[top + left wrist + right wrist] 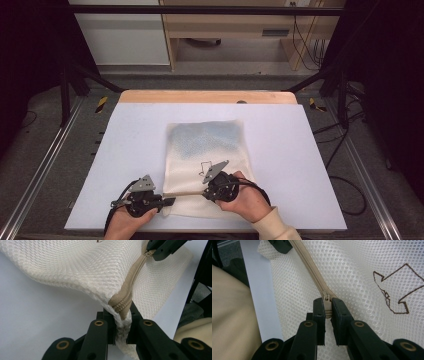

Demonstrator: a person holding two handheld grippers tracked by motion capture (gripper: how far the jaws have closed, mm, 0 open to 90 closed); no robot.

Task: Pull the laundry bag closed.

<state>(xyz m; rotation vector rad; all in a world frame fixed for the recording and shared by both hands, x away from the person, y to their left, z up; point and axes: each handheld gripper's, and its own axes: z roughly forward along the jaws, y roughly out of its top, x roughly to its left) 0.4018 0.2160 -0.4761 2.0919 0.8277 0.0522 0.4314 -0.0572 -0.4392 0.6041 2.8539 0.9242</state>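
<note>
- Right now, the left gripper [121,326] has its two black jaws squeezed tight on the corner of the mesh laundry bag [82,267], just where the zipper [130,287] ends.
- Up close in the left gripper view, the bag's corner is bunched up between the jaws, and the cloth lifts off the table [37,315] there like a little hill.
- Next, the right gripper [327,312] has its jaws pinched shut on the zipper pull [327,303], which is tan like the zipper band.
- Over in the right gripper view, the tan zipper [312,270] runs away from the jaws in a line toward the other gripper, far up at the top.
- Beside the zipper, a brown arrow drawing [395,288] is printed on the white mesh.
- From the high view, the bag [210,150] lies flat in the middle of the white table [280,135], with its near edge close to the person.
- Inside the far half of the bag, something blue shows through the mesh [207,140]; I cannot tell what it is.
- Down at the near edge, the left gripper [170,202] holds the bag's left corner, and the right gripper [206,195] sits on the bag just beside it.
- Each gripper is held in a hand, and the right hand [247,197] has a tan sleeve [277,227].
</note>
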